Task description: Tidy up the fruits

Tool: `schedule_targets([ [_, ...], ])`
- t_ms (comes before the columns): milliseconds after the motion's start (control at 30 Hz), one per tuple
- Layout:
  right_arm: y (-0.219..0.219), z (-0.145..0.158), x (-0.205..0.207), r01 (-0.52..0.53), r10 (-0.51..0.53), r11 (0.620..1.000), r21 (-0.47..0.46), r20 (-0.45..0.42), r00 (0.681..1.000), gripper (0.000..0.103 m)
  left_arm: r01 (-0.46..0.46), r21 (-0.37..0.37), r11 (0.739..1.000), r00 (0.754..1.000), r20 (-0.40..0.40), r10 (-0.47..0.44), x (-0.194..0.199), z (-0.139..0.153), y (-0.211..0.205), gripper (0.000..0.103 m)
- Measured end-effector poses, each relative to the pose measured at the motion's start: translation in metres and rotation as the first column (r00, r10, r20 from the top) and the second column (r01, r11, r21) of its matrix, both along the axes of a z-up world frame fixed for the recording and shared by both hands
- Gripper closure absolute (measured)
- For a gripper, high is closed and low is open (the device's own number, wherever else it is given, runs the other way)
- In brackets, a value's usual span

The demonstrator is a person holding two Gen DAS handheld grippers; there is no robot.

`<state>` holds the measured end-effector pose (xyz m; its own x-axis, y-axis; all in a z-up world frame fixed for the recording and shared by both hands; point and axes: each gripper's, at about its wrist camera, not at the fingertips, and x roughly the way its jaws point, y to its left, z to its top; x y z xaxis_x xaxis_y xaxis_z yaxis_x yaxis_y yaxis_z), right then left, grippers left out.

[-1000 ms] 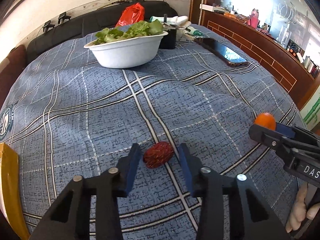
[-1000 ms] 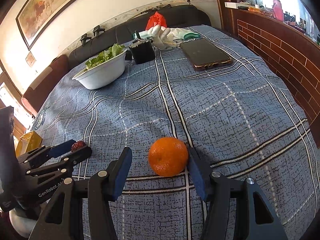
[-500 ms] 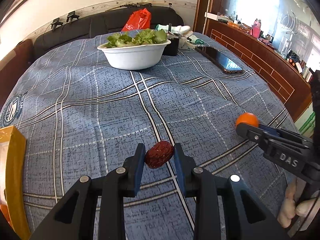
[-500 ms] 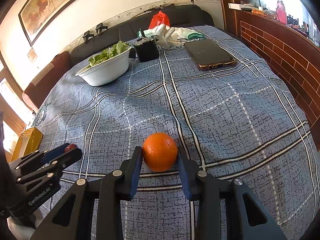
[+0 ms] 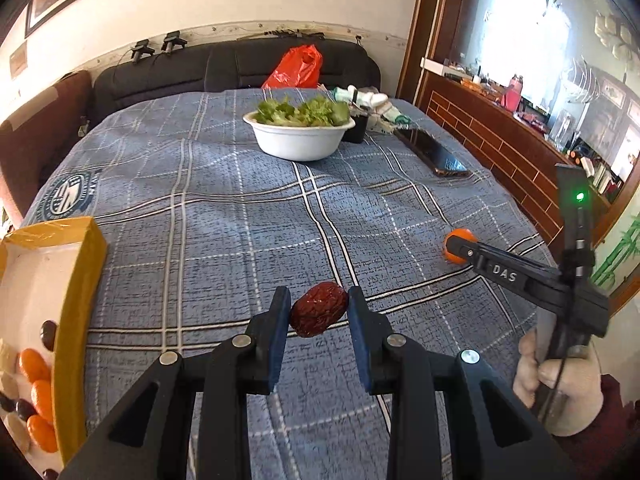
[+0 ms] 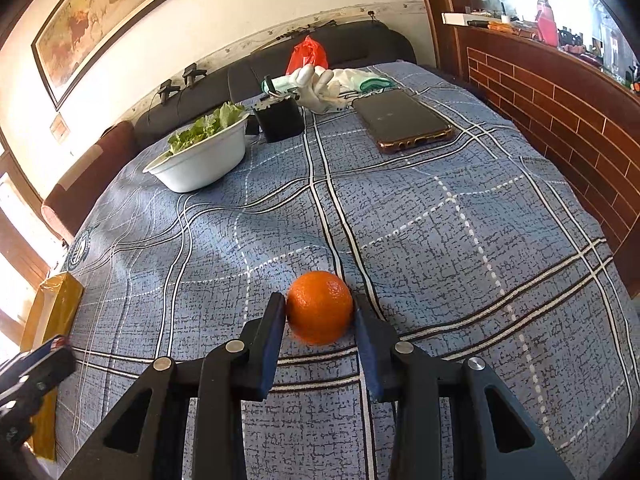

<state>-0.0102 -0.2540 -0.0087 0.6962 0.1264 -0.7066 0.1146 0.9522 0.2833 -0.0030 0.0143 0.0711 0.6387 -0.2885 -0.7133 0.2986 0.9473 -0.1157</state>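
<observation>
The left gripper (image 5: 319, 307) pinches a wrinkled red date (image 5: 319, 309), small, light and likely soft, so a gentle hold across its middle suits it. Right of the date, the right gripper (image 6: 320, 314) has just closed on a firm, round orange (image 6: 320, 306) across its widest part. Left of the date lies the yellow box (image 5: 76, 292) of fruit.

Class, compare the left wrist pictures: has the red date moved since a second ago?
Yes. The red date, gripped by the left tongs, has been lifted off the blue cloth toward the yellow box, which now shows alongside.
</observation>
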Motion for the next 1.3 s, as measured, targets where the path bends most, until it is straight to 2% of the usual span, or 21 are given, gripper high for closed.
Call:
schedule_targets([
  [267, 0.010, 0.005, -0.014, -0.016, 0.015, 1.000, -0.012, -0.017, 1.000, 0.069, -0.043, -0.048, 0.998, 0.997, 0.057, 0.045, -0.035, 0.024, 0.037, 0.075],
  [400, 0.025, 0.014, -0.030, -0.046, 0.046, 0.998, -0.040, -0.010, 0.999, 0.082, -0.068, -0.084, 0.994, 0.995, 0.068, 0.074, -0.048, 0.029, 0.058, 0.075],
  [500, 0.036, 0.025, -0.043, -0.073, 0.074, 0.996, -0.049, 0.009, 0.997, 0.082, -0.089, -0.106, 0.990, 0.992, 0.080, 0.098, -0.060, 0.034, 0.072, 0.075],
  [667, 0.025, 0.048, -0.061, -0.081, 0.079, 0.996, 0.032, 0.079, 0.994, 0.081, -0.132, -0.143, 0.981, 0.985, 0.089, 0.145, -0.077, 0.038, 0.096, 0.075],
  [767, 0.011, 0.050, -0.059, -0.062, 0.056, 0.995, 0.077, 0.078, 0.995, 0.077, -0.152, -0.161, 0.975, 0.983, 0.075, 0.166, -0.077, 0.035, 0.102, 0.075],
  [867, 0.005, 0.045, -0.052, -0.043, 0.040, 0.997, 0.060, 0.052, 0.998, 0.070, -0.166, -0.162, 0.973, 0.981, 0.070, 0.179, -0.076, 0.033, 0.103, 0.075],
  [1000, 0.002, 0.034, -0.037, -0.041, 0.040, 0.998, 0.057, 0.022, 0.999, 0.054, -0.166, -0.150, 0.975, 0.983, 0.055, 0.175, -0.074, 0.025, 0.098, 0.075],
  [1133, 0.010, 0.020, -0.019, -0.061, 0.061, 0.997, 0.037, -0.010, 0.998, 0.054, -0.160, -0.110, 0.981, 0.985, 0.049, 0.166, -0.074, 0.018, 0.090, 0.075],
  [1300, 0.030, 0.005, 0.005, -0.074, 0.073, 0.997, -0.031, -0.052, 0.996, 0.054, -0.160, -0.062, 0.985, 0.986, 0.041, 0.163, -0.074, 0.012, 0.080, 0.075],
])
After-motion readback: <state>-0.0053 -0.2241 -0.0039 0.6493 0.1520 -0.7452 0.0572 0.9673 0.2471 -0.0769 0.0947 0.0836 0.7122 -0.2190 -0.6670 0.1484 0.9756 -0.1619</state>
